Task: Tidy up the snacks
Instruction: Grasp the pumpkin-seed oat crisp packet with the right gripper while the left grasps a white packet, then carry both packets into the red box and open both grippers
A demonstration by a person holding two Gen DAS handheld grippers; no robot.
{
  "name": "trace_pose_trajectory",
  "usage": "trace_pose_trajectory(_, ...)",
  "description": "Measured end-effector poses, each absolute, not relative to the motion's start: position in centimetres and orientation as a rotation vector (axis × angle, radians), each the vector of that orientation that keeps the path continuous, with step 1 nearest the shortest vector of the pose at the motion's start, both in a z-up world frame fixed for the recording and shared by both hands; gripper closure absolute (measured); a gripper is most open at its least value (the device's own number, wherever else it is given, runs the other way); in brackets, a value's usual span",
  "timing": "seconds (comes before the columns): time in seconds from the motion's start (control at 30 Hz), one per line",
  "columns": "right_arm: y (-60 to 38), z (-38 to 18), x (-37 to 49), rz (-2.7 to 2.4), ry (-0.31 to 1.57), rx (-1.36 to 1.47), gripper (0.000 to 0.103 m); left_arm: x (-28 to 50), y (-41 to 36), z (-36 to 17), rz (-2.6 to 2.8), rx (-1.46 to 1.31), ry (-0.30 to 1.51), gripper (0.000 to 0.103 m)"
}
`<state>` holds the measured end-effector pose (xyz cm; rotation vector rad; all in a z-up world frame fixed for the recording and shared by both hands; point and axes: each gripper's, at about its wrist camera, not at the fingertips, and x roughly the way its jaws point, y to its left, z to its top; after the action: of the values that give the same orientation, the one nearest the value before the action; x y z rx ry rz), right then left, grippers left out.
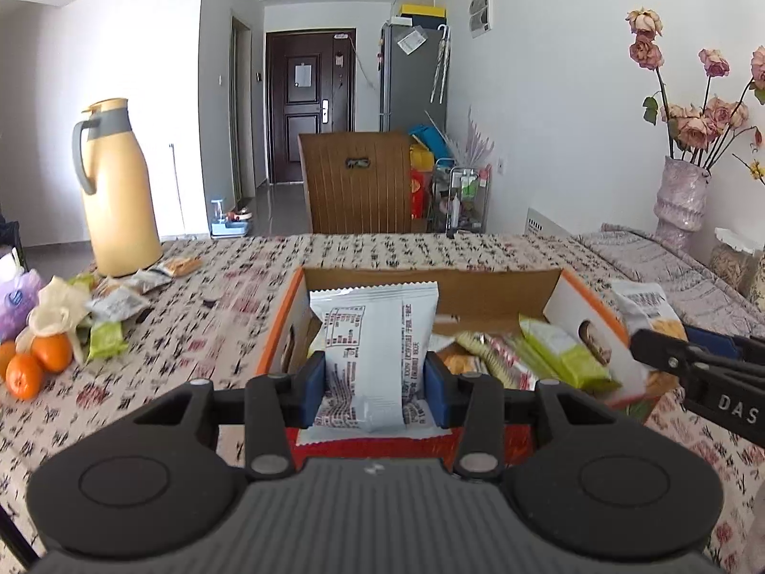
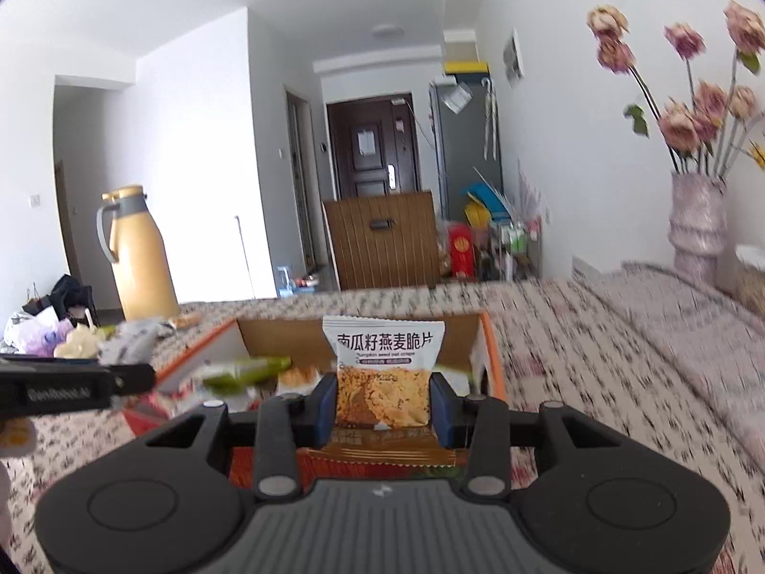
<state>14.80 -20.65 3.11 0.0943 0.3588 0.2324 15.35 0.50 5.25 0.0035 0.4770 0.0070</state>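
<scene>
My left claw (image 1: 375, 382) is closed partway on a white snack packet (image 1: 373, 335), its printed back facing me, pinched upright between the blue pads. My right claw (image 2: 382, 404) pinches an oat crisp packet (image 2: 382, 373) the same way, front facing me. Just beyond and below both claws sits the open cardboard box (image 1: 526, 287), with other snack packets (image 1: 564, 354) inside. Far off to my left claw's left, loose snacks (image 1: 114, 306) lie near the yellow thermos (image 1: 119, 191).

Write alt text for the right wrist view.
The right gripper pinches an oat crisp packet upright above an open cardboard box of snacks on a patterned tablecloth. A yellow thermos stands far left.
</scene>
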Motion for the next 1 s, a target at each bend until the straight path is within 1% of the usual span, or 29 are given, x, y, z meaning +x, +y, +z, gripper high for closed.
trace_pose_trajectory(0.37,-18.9,3.7,20.1,0.256,0.338,0.097,0.064,19.5,-0.7,5.2,0.026,0.001,0.465,0.06)
trace_pose_trajectory(0.6,-18.6,2.1,22.9,0.248,0.362,0.109,0.064,22.2,-0.9,3.7,0.032,-0.006,0.485,0.06)
trace_pose_trajectory(0.8,-19.0,0.4,23.7,0.252,0.406,0.112,0.064,23.3,-0.4,1.9,0.017,-0.023,0.51,0.06)
trace_pose_trajectory(1.0,-18.4,-0.1,23.8,0.263,0.434,0.093,0.064,23.4,0.4,1.2,-0.002,-0.046,0.514,0.06)
